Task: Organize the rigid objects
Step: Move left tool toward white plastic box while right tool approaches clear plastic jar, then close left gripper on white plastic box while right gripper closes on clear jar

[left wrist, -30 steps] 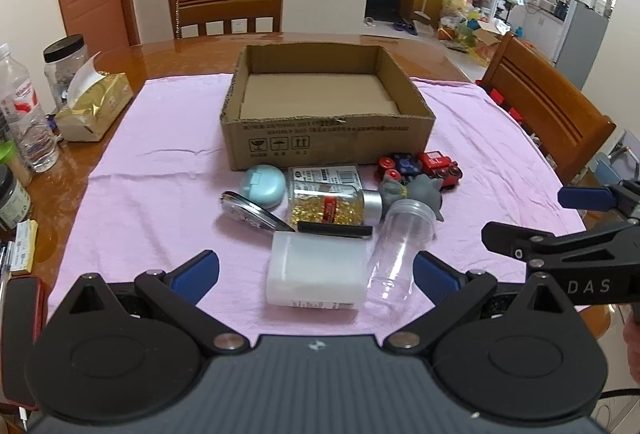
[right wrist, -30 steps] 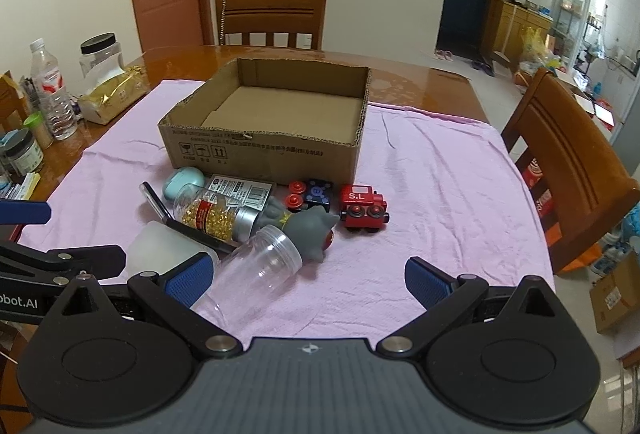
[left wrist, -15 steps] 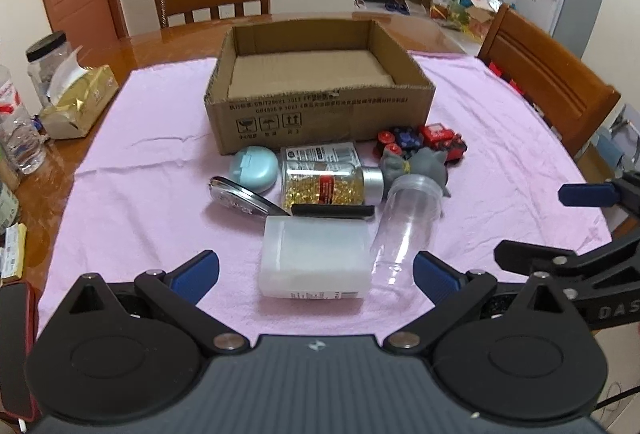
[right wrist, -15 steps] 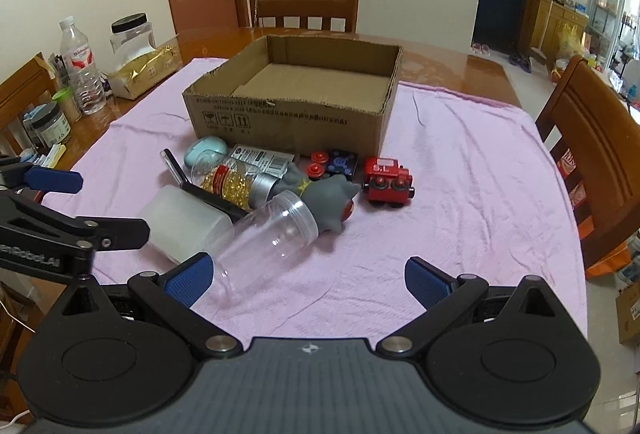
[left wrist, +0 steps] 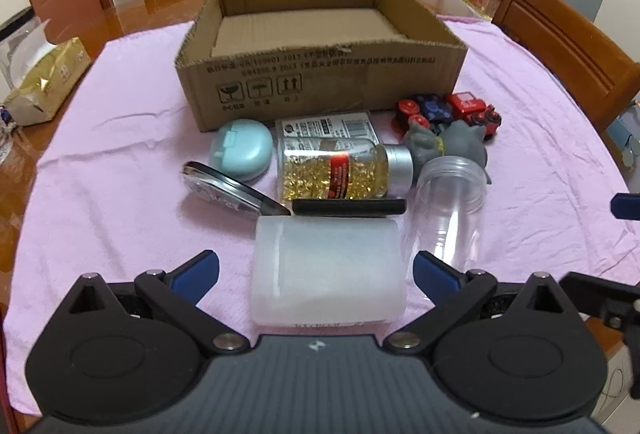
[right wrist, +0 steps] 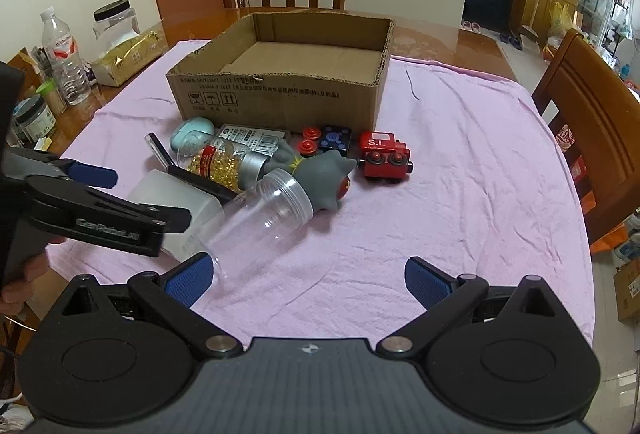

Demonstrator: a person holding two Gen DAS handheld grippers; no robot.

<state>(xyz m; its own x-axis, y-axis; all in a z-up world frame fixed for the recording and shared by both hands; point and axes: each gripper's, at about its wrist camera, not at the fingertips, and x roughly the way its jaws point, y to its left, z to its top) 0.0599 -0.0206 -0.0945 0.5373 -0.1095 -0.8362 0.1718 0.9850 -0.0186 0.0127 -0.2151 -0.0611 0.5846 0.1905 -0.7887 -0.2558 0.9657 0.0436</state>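
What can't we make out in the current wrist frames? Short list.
- Frosted white container: near end cut off by the left gripper body in the left wrist view; partly behind that gripper's arm in the right wrist view.
- Cardboard box: front-wall print too blurred to read in both views.
- Clear jar: base hidden behind a blue finger pad in the right wrist view.

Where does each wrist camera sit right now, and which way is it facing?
Left wrist: on the left gripper, low over the near table edge, facing the frosted white container and cardboard box; own open fingers show.
Right wrist: on the right gripper, further right, facing the clear jar; own open fingers and the left gripper show.
Shared: box, jar, pill bottle, red toy train.
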